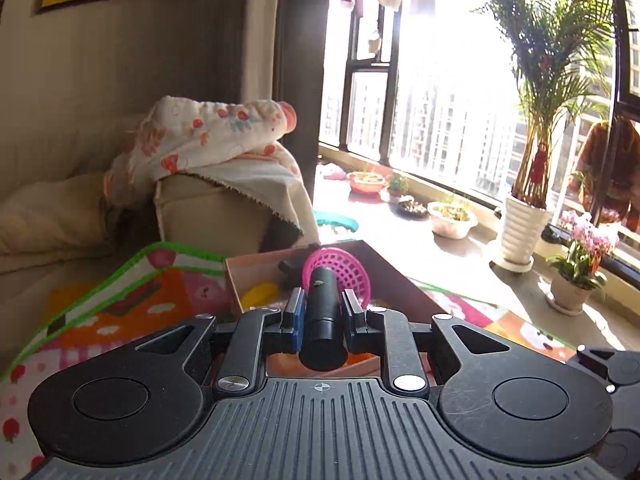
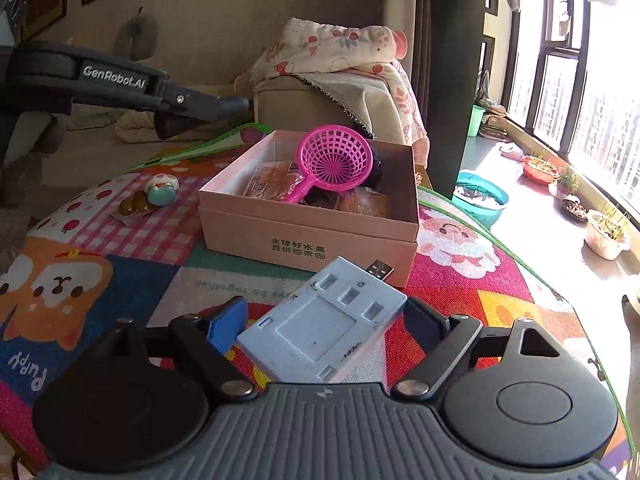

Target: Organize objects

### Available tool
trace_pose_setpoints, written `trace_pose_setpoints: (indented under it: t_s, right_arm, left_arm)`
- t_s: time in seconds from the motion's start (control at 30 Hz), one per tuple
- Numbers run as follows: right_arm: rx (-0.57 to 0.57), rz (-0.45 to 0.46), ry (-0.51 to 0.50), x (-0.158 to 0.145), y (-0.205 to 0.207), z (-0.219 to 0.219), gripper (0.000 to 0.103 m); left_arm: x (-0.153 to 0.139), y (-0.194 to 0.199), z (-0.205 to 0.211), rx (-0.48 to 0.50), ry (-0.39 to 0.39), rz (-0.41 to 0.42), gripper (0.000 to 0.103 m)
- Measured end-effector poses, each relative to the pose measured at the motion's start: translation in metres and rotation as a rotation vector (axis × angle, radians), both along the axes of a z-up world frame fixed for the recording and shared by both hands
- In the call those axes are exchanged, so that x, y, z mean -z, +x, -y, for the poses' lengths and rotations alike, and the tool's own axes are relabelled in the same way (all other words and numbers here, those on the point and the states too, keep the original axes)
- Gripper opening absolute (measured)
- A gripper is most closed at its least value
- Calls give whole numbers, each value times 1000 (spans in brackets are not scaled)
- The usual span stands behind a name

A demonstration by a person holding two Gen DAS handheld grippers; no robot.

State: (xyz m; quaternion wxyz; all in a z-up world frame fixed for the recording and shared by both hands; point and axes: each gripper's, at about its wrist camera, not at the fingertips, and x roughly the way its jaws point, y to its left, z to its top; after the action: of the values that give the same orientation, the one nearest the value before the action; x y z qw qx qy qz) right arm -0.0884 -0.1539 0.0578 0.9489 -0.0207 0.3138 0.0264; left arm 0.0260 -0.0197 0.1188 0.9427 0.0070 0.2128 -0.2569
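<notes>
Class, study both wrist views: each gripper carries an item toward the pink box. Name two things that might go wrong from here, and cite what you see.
1. The black cylinder sticks out well past the left gripper, so it may pivot or slip.
2. The pale blue device sits skewed in the right gripper, held near its corners; it may twist free. The pink box is already crowded by the pink scoop, so dropped items may land badly.

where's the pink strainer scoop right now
The pink strainer scoop lies inside the open cardboard box on the patterned mat, mesh bowl toward the back and handle slanting forward-left over the snack packets. The left wrist view shows it just beyond the held black cylinder.
</notes>
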Motion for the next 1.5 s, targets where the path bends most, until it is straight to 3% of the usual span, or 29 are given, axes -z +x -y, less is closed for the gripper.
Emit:
trace_pose_setpoints:
  t_s: [0.07, 0.27, 0.47, 0.7, 0.8, 0.9, 1.03, 1.17, 1.5]
  right_arm:
    - [13, -7, -1, 2, 0, 2, 85]
    - [54, -33, -5, 8, 2, 13, 85]
    - [37, -21, -45, 4, 15, 15, 85]
    - [-65, 166, -225, -44, 60, 8, 85]
    - [-88, 202, -266, -56, 92, 6, 87]
    - [-63, 179, -241, -56, 111, 7, 98]
    - [-84, 115, -179, -36, 103, 3, 101]
    - [-85, 41, -200, -7, 83, -5, 103]
    - [-45, -72, -67, 28, 62, -17, 103]
  left_arm:
    - [6, 19, 1, -5, -75, 3, 22]
    - [30, 41, -14, -84, -143, -122, 22]
    - [55, 22, -40, -93, -89, -229, 22]
    - [80, -3, -61, -101, -58, -319, 22]
    - [85, -10, -63, -90, -51, -328, 22]
    - [89, -16, -63, -90, -12, -320, 22]
    - [94, -22, -64, -82, 38, -310, 22]
    - [100, -23, -65, -78, 54, -319, 22]
    - [96, -17, -76, -167, 63, -255, 23]
